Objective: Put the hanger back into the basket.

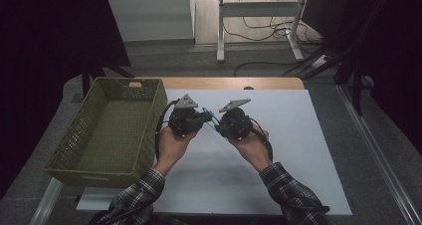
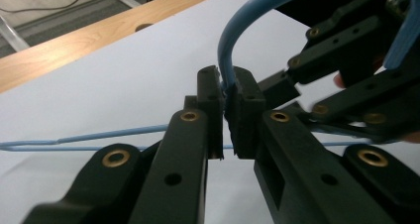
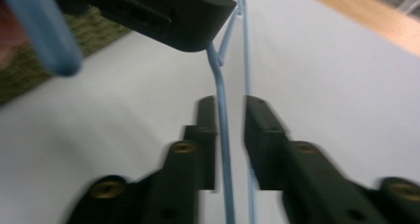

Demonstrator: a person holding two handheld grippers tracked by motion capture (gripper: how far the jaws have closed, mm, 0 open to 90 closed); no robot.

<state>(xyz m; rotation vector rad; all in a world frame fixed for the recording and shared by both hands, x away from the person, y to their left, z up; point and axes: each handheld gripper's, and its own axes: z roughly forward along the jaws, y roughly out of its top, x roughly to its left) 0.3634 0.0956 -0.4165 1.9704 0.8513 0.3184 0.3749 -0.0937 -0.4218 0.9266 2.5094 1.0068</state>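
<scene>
blue wire [image 2: 224, 55] held above white tabletop [image 1: 298, 135], pinched in closed left claw [image 2: 228, 110]; threaded between parted jaws of right claw [image 3: 230, 135], ungripped. could slip free or kink if pulled.

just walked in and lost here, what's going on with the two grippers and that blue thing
A person holds a gripper in each hand above the white sheet, jaws pointed at each other. The left gripper is shut on a thin blue wire hanger. The right gripper is open, with the hanger's wire running between its jaws, not clamped. The green basket at the left sits empty.
</scene>
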